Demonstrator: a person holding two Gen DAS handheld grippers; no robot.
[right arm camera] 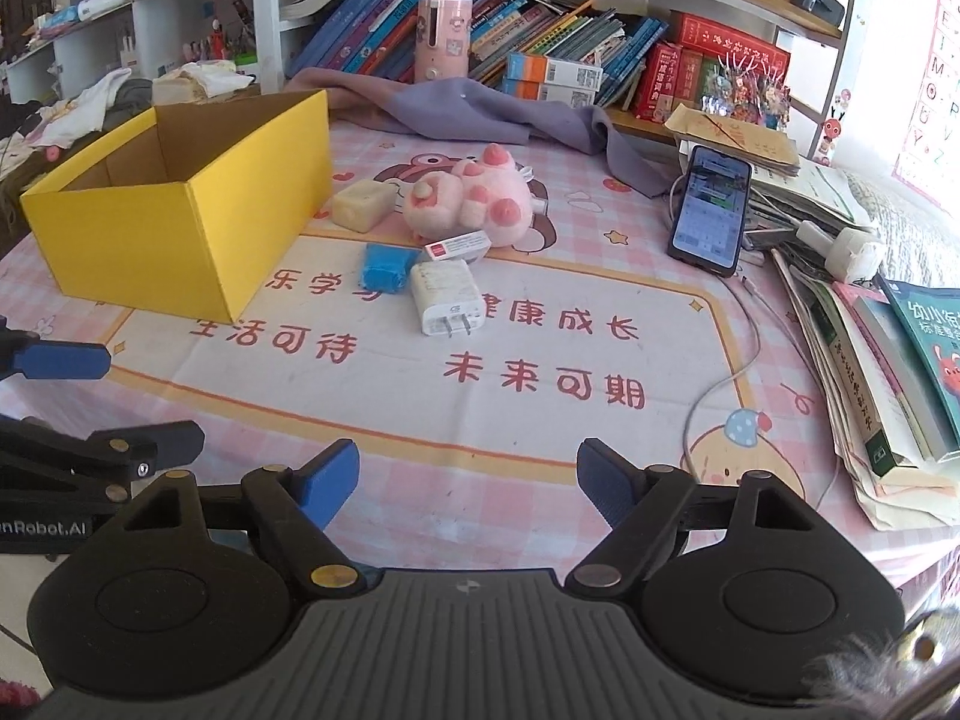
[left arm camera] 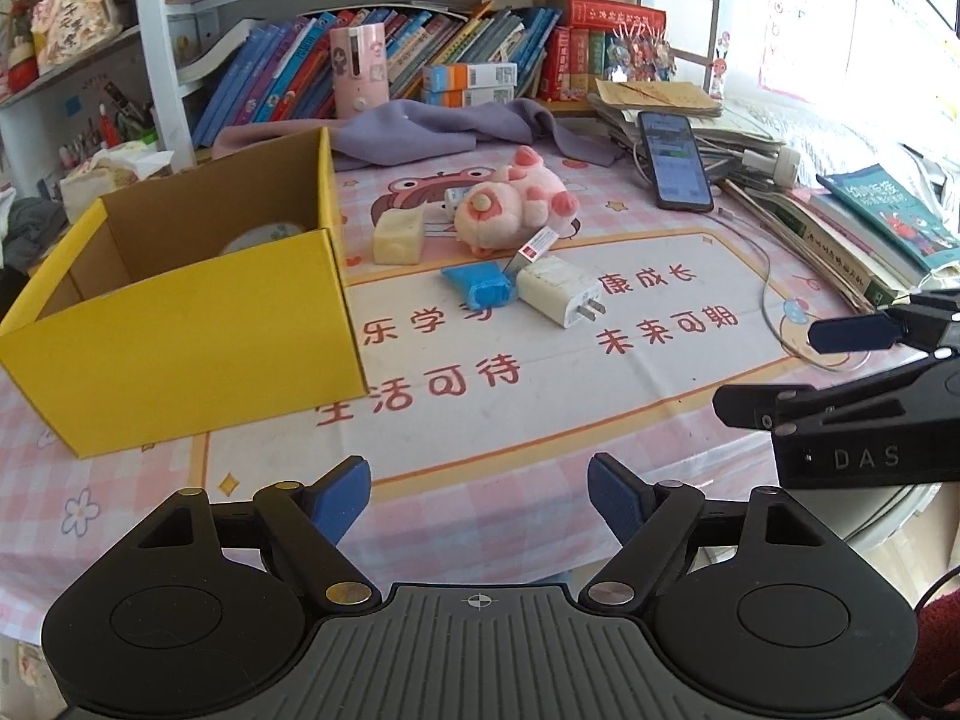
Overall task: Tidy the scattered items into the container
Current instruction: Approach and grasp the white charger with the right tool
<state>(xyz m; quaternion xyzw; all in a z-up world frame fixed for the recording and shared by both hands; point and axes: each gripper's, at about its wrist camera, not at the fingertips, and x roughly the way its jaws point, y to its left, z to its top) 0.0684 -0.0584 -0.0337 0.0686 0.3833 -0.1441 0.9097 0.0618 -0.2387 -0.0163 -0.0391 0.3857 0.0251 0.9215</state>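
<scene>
Nearest the cameras, the left gripper (left arm camera: 479, 495) and the right gripper (right arm camera: 468, 477) both hang above the near edge of the table, each with its blue-padded fingers spread wide and nothing between them. They sit side by side — the right one's finger shows at the right rim of the left wrist view, the left one's at the left rim of the right wrist view.

Under them lies a pink checked table mat (left arm camera: 540, 408) printed with red Chinese characters. Toward the left edge of the mat stands the open yellow cardboard box (left arm camera: 180, 324), brown inside; a pale round object rests on its floor, too hidden to name.

Just beyond the mat's middle the loose items cluster. A white charger plug (right arm camera: 447, 300) lies flat, prongs toward the cameras, with a blue wrapped packet (right arm camera: 384, 270) touching its left side and a small white-and-red box (right arm camera: 456, 247) leaning at its far end. Behind these lie a pink plush toy (right arm camera: 474, 198) and, to its left near the box corner, a pale yellow block (right arm camera: 363, 204).

Farther right, a smartphone (right arm camera: 711, 210) leans on a stack of books and papers (right arm camera: 870, 360) — its screen is lit. A purple cloth (right arm camera: 468, 111) sprawls along the far edge, below a shelf of books (right arm camera: 540, 30).
</scene>
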